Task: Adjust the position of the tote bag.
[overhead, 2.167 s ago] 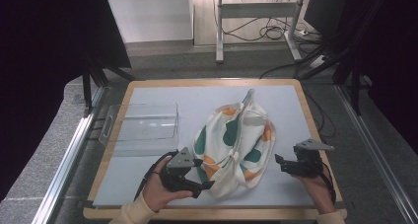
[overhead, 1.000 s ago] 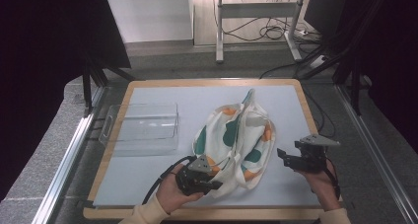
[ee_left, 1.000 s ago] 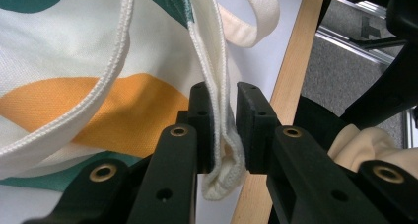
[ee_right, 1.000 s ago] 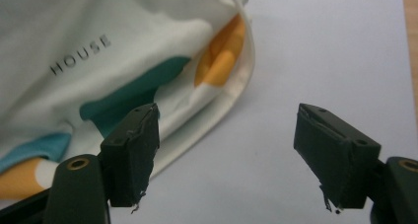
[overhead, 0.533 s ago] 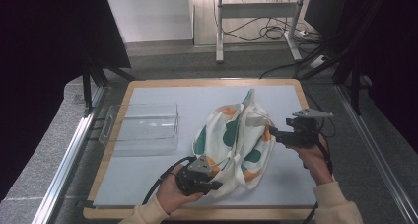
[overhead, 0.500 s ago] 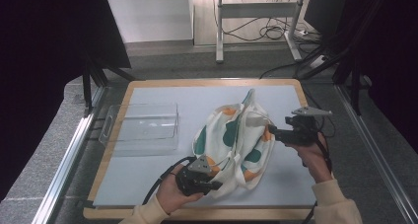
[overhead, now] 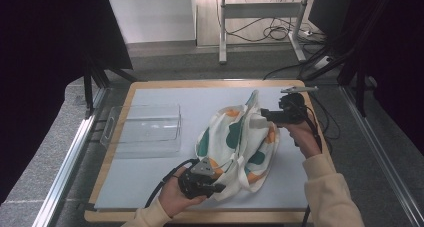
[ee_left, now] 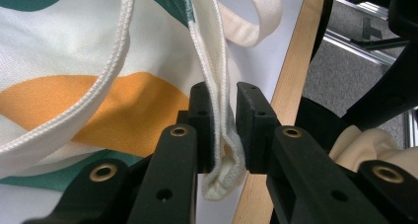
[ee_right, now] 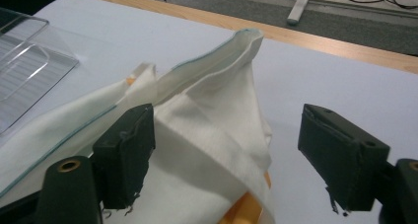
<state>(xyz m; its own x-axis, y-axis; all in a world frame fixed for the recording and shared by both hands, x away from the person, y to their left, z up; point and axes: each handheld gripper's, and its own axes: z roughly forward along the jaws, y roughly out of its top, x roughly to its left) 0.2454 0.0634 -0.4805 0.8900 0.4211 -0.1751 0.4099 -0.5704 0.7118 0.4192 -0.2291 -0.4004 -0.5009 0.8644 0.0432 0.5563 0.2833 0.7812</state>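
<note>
My left gripper [overhead: 216,187] clamps the tote bag's [overhead: 240,142] hem; my right gripper [overhead: 263,113] gapes over its far fold. A clear tray [overhead: 142,129] sits left on the bench [overhead: 150,187].

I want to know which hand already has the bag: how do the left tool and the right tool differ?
The left tool is shut on the bag's hem at the table's near edge; the right tool is open around a raised fold, not pressing it. The left lies low, the right sits farther back. Both are black and face the bag.
</note>
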